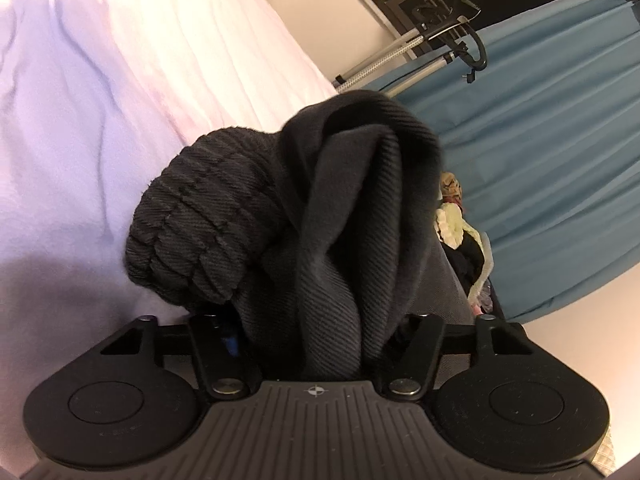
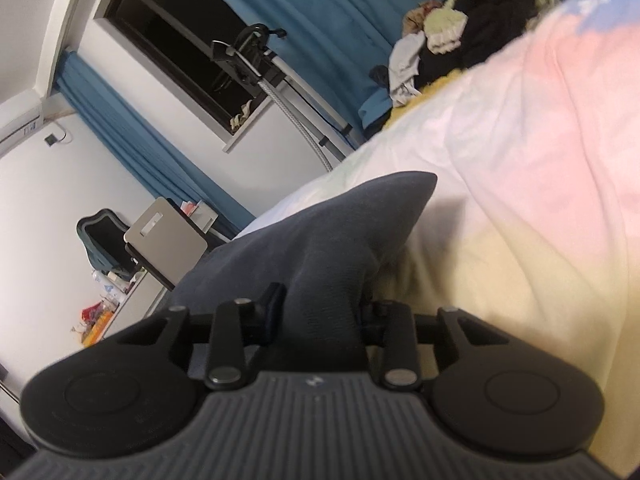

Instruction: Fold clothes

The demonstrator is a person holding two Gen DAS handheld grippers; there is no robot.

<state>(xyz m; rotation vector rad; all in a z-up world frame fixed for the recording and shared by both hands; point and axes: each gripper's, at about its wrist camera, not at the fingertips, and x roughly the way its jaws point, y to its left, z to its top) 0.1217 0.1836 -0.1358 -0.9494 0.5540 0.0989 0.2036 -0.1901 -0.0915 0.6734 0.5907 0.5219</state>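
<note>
A dark grey garment point(image 1: 340, 208) with a ribbed elastic cuff point(image 1: 200, 224) fills the middle of the left wrist view. My left gripper point(image 1: 316, 332) is shut on the bunched cloth, which hides the fingertips. In the right wrist view another part of the same dark grey garment point(image 2: 320, 248) rises as a pointed fold above the bed. My right gripper point(image 2: 320, 316) is shut on it, fingertips hidden by cloth. Both hold the garment above the pale bedsheet point(image 2: 520, 200).
The bedsheet point(image 1: 100, 100) is white, pink and yellow, wrinkled. A pile of other clothes point(image 2: 460, 36) lies at the far end of the bed, also in the left wrist view point(image 1: 464, 236). Blue curtains point(image 1: 560, 140), a window point(image 2: 180, 52) and a desk with a chair point(image 2: 160, 240) stand beyond.
</note>
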